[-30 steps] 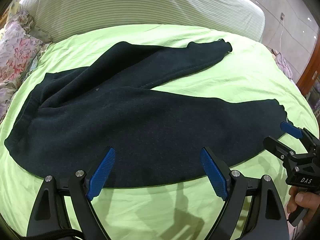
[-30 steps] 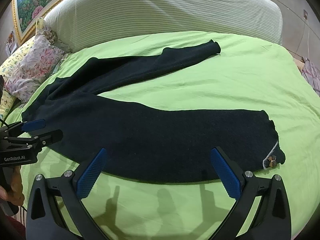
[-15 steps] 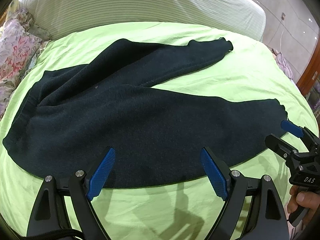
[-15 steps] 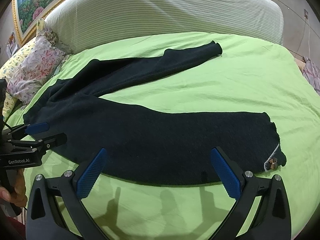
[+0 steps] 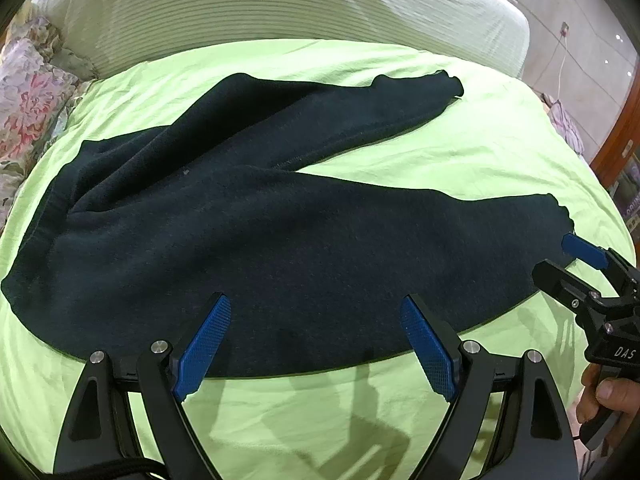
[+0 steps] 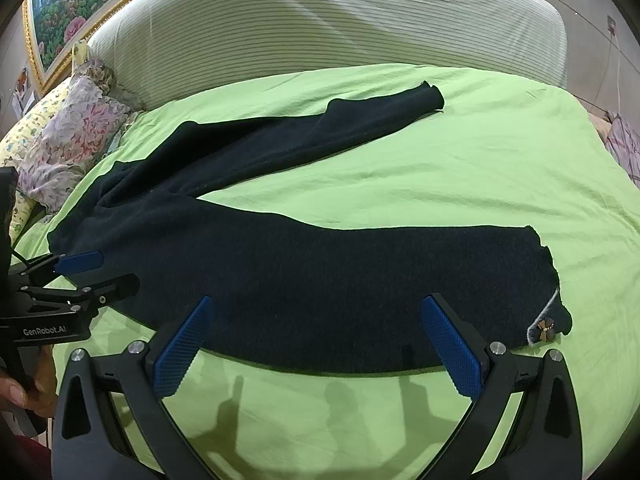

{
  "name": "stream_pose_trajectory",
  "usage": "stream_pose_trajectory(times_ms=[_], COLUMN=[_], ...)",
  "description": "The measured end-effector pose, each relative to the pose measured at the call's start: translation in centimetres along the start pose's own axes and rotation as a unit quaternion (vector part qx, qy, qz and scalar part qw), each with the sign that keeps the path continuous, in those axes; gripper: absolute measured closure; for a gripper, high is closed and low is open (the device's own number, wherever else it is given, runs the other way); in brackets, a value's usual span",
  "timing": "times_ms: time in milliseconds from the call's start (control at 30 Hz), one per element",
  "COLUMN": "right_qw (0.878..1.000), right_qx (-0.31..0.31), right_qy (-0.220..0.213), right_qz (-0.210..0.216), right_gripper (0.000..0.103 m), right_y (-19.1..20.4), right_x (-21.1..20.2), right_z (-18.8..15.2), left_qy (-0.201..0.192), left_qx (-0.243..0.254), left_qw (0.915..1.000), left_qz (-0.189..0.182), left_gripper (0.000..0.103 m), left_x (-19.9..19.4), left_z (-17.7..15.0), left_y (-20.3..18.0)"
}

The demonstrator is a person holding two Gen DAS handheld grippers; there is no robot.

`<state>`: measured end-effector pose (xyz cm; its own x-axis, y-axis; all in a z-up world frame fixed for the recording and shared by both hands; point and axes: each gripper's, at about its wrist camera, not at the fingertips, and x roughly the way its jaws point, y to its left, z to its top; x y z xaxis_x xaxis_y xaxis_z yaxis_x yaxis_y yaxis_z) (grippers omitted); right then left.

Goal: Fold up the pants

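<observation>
The left gripper (image 5: 316, 336) hangs low over the near edge of the bed, its blue-padded fingers spread wide with nothing between them. The right gripper (image 6: 318, 338) hovers beside it, fingers likewise wide apart and bare.

Just beyond both lies the pair of dark pants (image 5: 280, 248), spread flat on the green sheet (image 5: 460, 152). The left gripper sits over the hip and thigh part of the near leg; the right sits nearer that leg's cuff, where a small decorative tag (image 6: 545, 330) shows at the hem. The waistband points left toward the floral pillow (image 6: 76, 136); the far leg angles away toward the striped headboard (image 6: 320, 20), so the two legs open in a V with bare sheet between them.

Green sheet runs wide to the right and behind the pants, and a narrower strip lies between the near leg and the bed's front edge.
</observation>
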<state>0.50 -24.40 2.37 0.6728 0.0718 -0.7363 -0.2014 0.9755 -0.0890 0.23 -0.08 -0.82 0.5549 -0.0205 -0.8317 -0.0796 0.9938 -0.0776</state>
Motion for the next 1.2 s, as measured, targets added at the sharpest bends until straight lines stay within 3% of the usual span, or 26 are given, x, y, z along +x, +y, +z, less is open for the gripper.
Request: stream_pose_trajectory(times_ms=[833,1033,1200], right_qw=[1.0,1.0,0.999], right_qx=[0.018,0.012,0.034], right_qy=[0.007,-0.008,-0.005], right_qz=[0.013,0.003,0.01], right_gripper=[0.001,0.001,0.001], right_y=[-0.9,-2.1,-4.6], right_x=[1.2,1.9,3.3], right_z=[2.2,4.2,7.8], left_qy=[0.007,0.009,0.009], left_qx=[-0.01,-0.009,0.001], left_qw=[0.9999,0.9997,0.9998], left_qz=[-0.011,-0.02,-0.019], left_gripper=[0.015,0.015,0.015], left_x=[0.8,1.5,2.7], left_z=[1.9,4.6,8.2], left_y=[0.1,0.3,0.5])
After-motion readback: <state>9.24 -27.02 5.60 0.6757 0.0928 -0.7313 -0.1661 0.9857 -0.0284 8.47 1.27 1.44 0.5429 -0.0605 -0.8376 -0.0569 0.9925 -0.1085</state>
